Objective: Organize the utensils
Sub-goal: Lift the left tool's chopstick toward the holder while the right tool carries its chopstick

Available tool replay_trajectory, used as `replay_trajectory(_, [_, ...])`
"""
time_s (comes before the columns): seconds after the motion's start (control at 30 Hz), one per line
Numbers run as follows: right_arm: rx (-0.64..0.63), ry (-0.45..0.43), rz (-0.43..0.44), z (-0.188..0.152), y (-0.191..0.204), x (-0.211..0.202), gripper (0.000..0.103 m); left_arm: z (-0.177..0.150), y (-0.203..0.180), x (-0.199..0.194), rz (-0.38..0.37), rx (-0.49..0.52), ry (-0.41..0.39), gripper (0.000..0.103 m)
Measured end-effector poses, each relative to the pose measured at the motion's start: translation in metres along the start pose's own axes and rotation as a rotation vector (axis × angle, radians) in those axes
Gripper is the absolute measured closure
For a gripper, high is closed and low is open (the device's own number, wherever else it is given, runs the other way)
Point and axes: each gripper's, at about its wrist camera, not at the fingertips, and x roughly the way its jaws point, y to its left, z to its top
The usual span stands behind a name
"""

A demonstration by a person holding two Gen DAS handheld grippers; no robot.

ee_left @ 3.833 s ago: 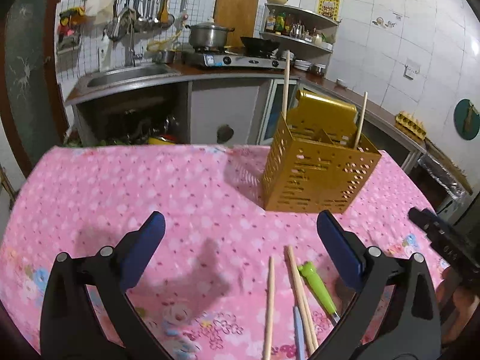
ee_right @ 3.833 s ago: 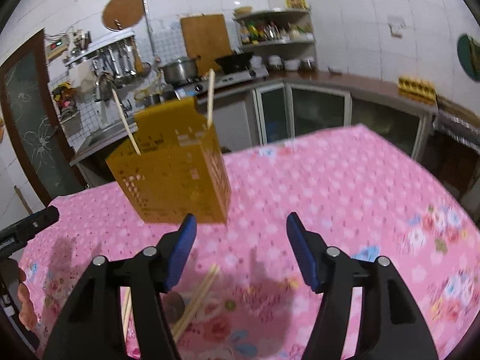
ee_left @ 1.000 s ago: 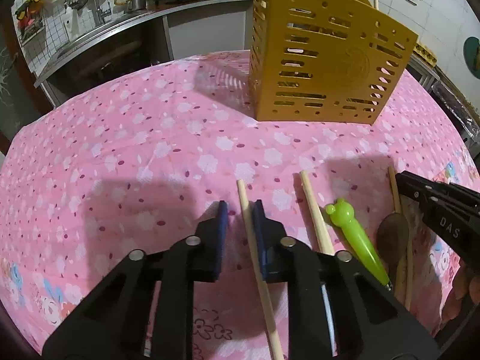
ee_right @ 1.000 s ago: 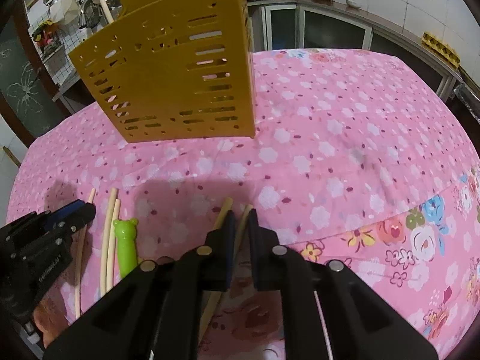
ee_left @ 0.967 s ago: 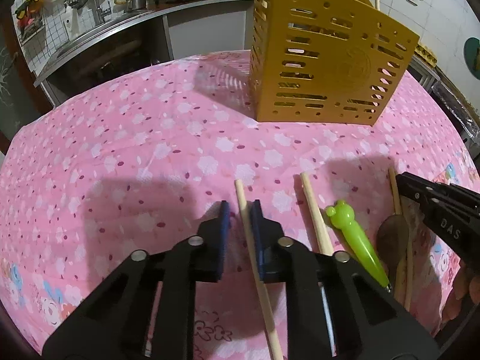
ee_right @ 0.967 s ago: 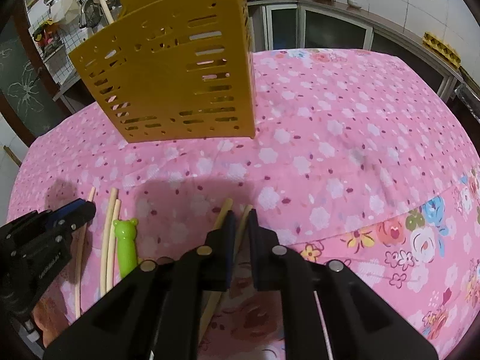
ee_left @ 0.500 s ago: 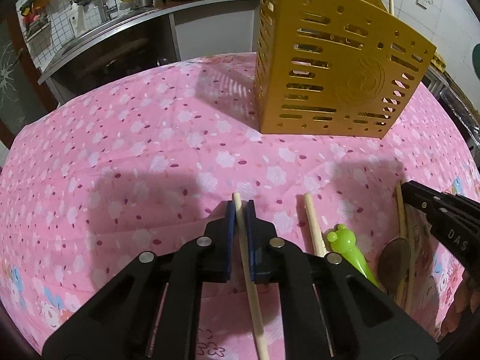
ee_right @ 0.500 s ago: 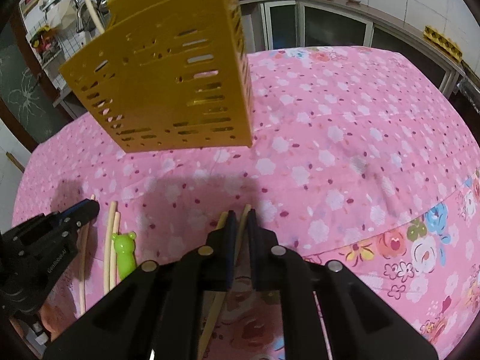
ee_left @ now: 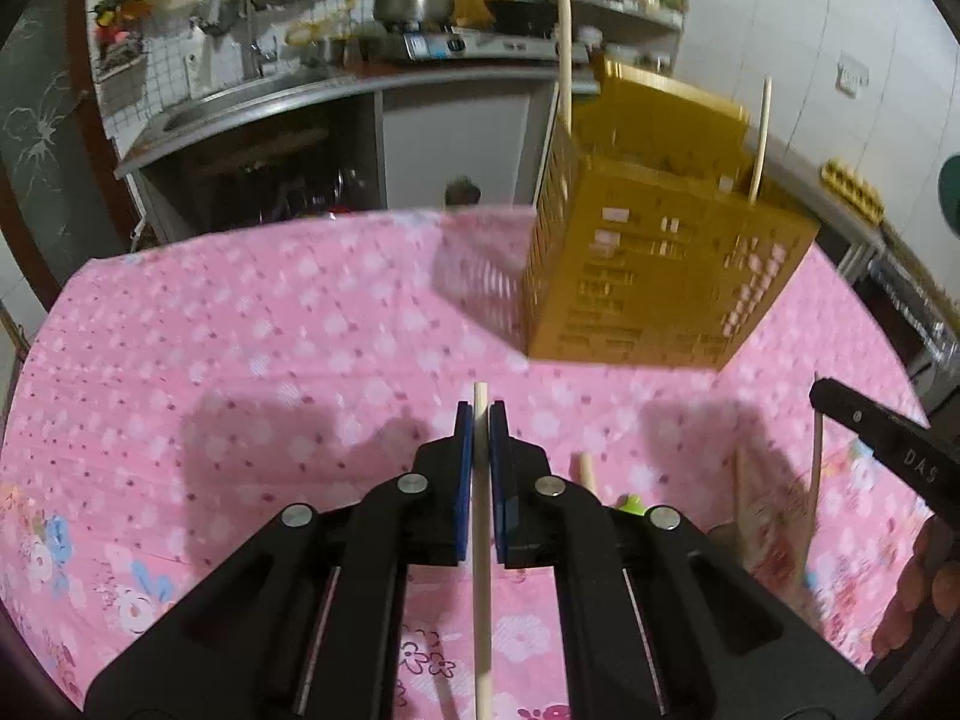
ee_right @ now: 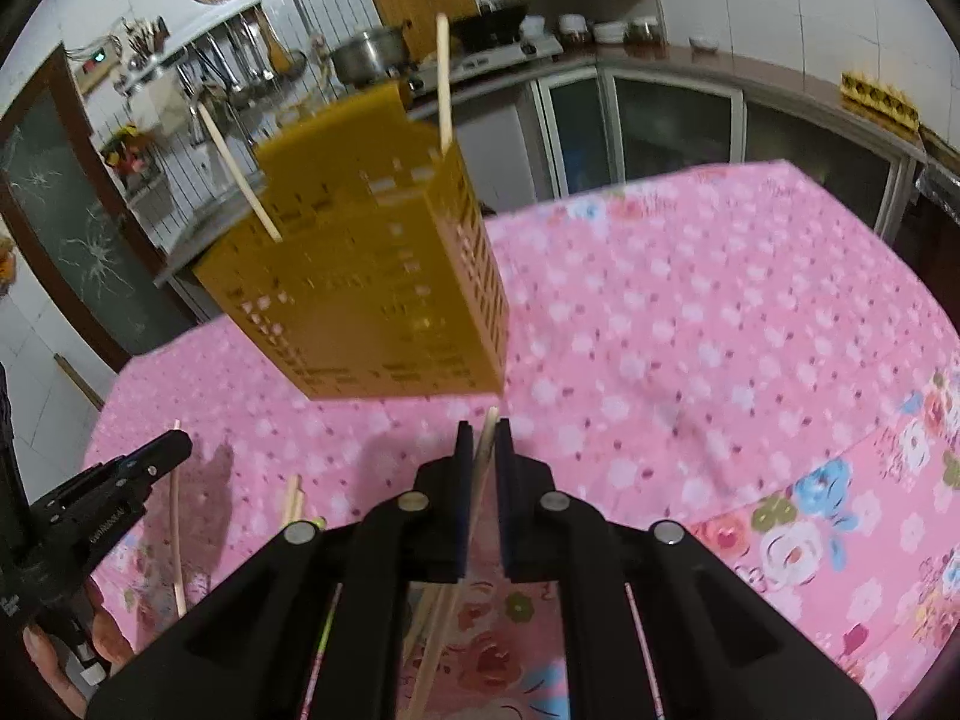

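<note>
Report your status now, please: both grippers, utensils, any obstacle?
Left gripper shut on chopstick. Right gripper shut on chopsticks. Yellow holder ahead, path clear.

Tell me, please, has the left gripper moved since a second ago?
Yes. The left gripper, shut on a wooden chopstick, has lifted off the pink floral tablecloth, toward the yellow perforated utensil holder.

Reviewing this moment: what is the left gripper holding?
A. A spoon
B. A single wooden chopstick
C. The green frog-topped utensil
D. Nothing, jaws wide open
B: in the left wrist view the left gripper has its blue pads shut on a single wooden chopstick, while the green frog-topped utensil lies on the pink tablecloth.
</note>
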Motion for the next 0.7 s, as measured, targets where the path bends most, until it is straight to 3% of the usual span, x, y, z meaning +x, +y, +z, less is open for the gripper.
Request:
replay_trajectory(0.17, [-0.025,-0.083,0.019,0.006,0.005,-0.020,0.097,0.009,0.005,-0.023,-0.035,-0.032,-0.071,0.099])
replay_trajectory(0.43, [-0.077,-0.212,0.018,0.009,0.013,-0.049,0.098,0.015,-0.001,-0.053,-0.026,-0.011,-0.195,0.099])
replay_trajectory(0.7, [-0.109,-0.289,0.020,0.009,0.017,-0.068,0.098,0.015,-0.003,-0.063,-0.035,-0.003,-0.246,0.099])
